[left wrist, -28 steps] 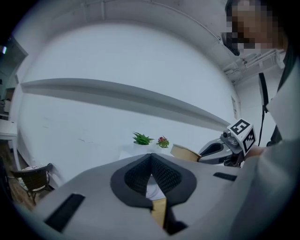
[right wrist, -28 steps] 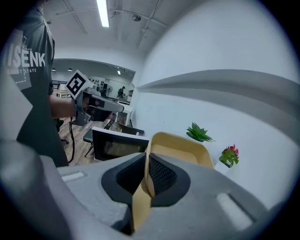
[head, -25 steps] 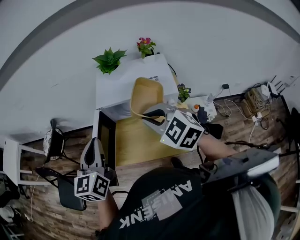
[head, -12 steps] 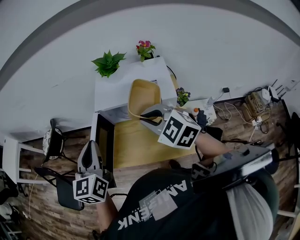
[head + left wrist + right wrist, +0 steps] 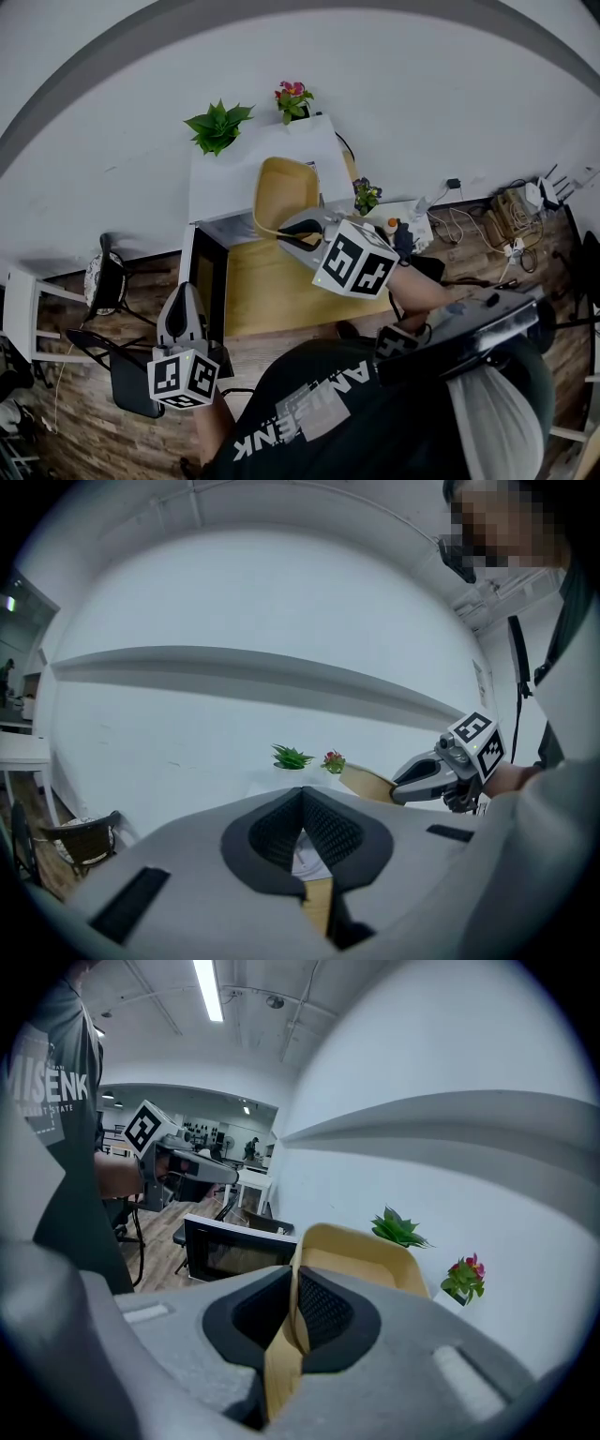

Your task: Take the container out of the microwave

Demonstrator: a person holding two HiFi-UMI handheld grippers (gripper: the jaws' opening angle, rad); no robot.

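**Spotter:** Where's the container, and which of your tongs has it?

**Operator:** My right gripper (image 5: pixel 286 230) is clenched on the container (image 5: pixel 286 187). In the right gripper view its yellow wall stands pinched between the two pads, at the near rim. I hold it up in front of the white microwave (image 5: pixel 234 169), and it looks clear of the cavity, though I can't see the opening itself well from the head view.

**Spotter:** And the left one?

**Operator:** My left gripper (image 5: pixel 187 289) has its tips closed together with nothing between them. It sits well apart, to the left and nearer me, just beside the open door (image 5: pixel 212 281). So the right hand is the only one on the job.

**Spotter:** How does the thing lie from your jaws?

**Operator:** It runs away from the right tongs toward the far wall. Its long axis is roughly in line with the way the jaws point, near to far. The mouth faces up and tips a little toward me, so I see into it. I'm gripping one short end, and the rest hangs out beyond the pads.

**Spotter:** Next?

**Operator:** I judge the bare wooden table (image 5: pixel 272 291) lies nearward and below. I'd bring it back along that same axis and keep it level.
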